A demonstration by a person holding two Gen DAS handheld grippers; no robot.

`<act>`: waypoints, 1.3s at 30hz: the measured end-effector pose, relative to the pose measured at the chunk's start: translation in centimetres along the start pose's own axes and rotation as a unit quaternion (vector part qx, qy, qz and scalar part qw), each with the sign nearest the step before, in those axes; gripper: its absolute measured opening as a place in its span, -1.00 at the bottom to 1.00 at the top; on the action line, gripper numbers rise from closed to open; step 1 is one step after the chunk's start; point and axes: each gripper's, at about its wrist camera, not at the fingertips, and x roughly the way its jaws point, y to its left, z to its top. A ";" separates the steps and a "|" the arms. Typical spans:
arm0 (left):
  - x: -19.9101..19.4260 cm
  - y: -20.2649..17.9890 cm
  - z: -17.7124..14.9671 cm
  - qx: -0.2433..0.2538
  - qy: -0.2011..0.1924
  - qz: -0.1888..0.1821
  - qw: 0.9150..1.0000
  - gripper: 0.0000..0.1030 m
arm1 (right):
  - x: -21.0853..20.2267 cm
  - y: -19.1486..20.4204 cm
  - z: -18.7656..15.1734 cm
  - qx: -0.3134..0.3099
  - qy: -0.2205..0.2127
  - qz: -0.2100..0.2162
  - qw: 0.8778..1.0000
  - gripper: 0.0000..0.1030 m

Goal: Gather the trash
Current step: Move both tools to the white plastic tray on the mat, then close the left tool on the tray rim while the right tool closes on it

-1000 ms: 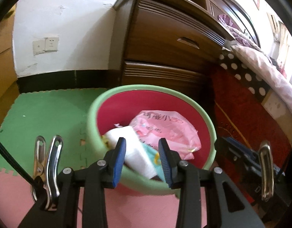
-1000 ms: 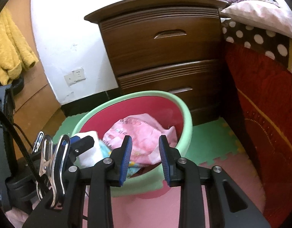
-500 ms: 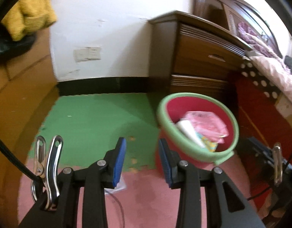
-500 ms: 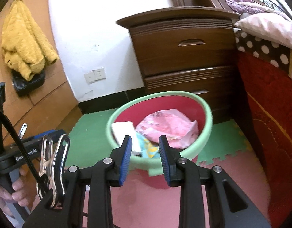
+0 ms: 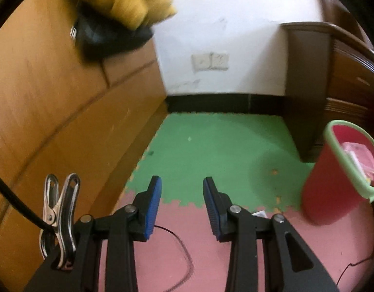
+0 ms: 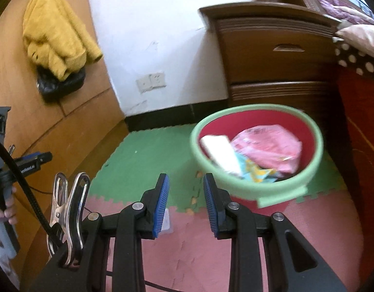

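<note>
Right wrist view: right gripper point(image 6: 184, 189) seen parted, empty; left gripper point(image 5: 182, 189) likewise. Small wrapper point(image 6: 166, 221) at lower centre, half hidden by a pad, could be missed.

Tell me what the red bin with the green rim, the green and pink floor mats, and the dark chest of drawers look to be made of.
Red bin with the green rim: likely moulded plastic, smooth, slightly glossy walls.
Green and pink floor mats: probably soft foam, matte, with toothed puzzle edges interlocking at the colour seam.
Dark chest of drawers: seemingly wood or wood veneer, brown with a satin sheen, grooved trim and a recessed handle.
</note>
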 end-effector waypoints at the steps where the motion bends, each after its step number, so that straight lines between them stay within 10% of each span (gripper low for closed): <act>1: 0.8 0.7 -0.4 -0.010 0.011 -0.004 1.000 -0.28 | 0.5 0.4 -0.2 -0.005 0.005 0.001 1.000 -0.42; 26: 19.7 -5.3 -8.8 -0.019 0.189 -0.157 0.969 -0.26 | 18.8 4.4 -8.2 -0.045 0.181 0.003 0.982 -0.42; 39: 25.2 -7.5 -11.8 -0.021 0.243 -0.162 0.956 -0.26 | 25.8 4.6 -11.6 -0.040 0.245 0.008 0.969 -0.42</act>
